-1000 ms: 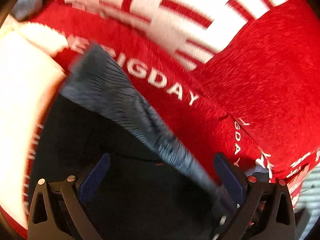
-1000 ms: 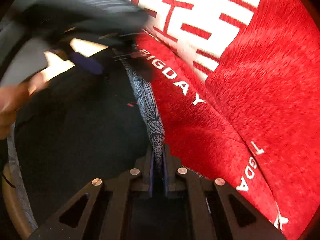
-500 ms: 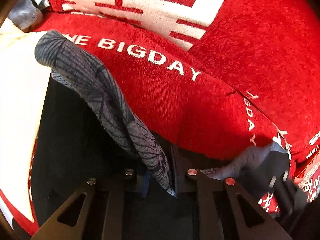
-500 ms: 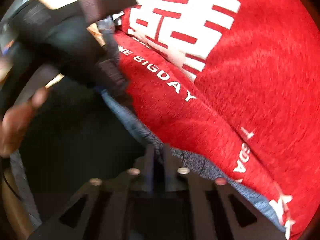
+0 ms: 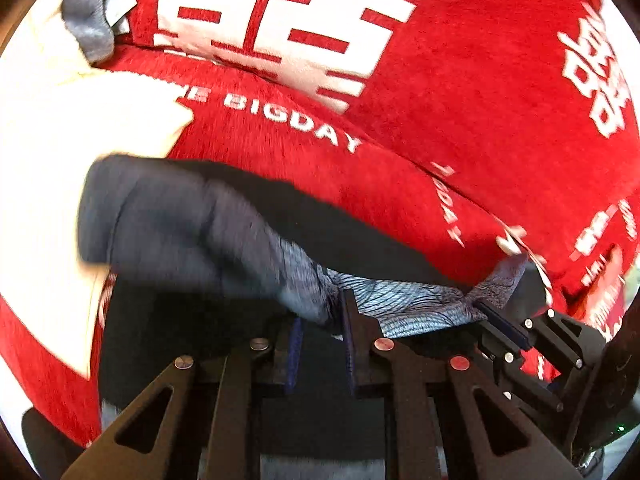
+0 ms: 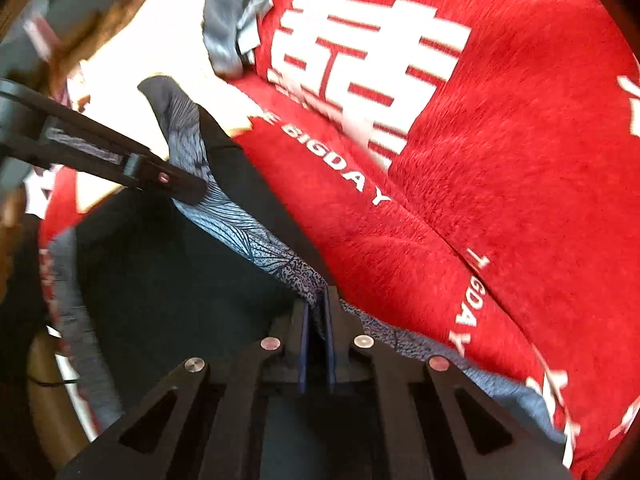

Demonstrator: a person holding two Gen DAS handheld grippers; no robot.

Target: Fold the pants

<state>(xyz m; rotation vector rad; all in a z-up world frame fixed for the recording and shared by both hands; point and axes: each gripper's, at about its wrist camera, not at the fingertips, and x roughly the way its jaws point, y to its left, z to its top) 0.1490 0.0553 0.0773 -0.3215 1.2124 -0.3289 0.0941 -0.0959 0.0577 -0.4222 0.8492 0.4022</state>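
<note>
Pants (image 5: 404, 304) pinched at two points over red blanket (image 5: 480, 120).
Left gripper (image 5: 320, 312) and right gripper (image 6: 316, 304) both clamped on patterned grey waistband, stretched taut between.

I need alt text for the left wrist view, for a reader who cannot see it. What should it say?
The left gripper pinches a grey patterned edge of the pants, its jaws nearly closed on the cloth. The right gripper grips the same edge at lower right. Behind lies a red blanket with white characters and the words BIGDAY.
</note>
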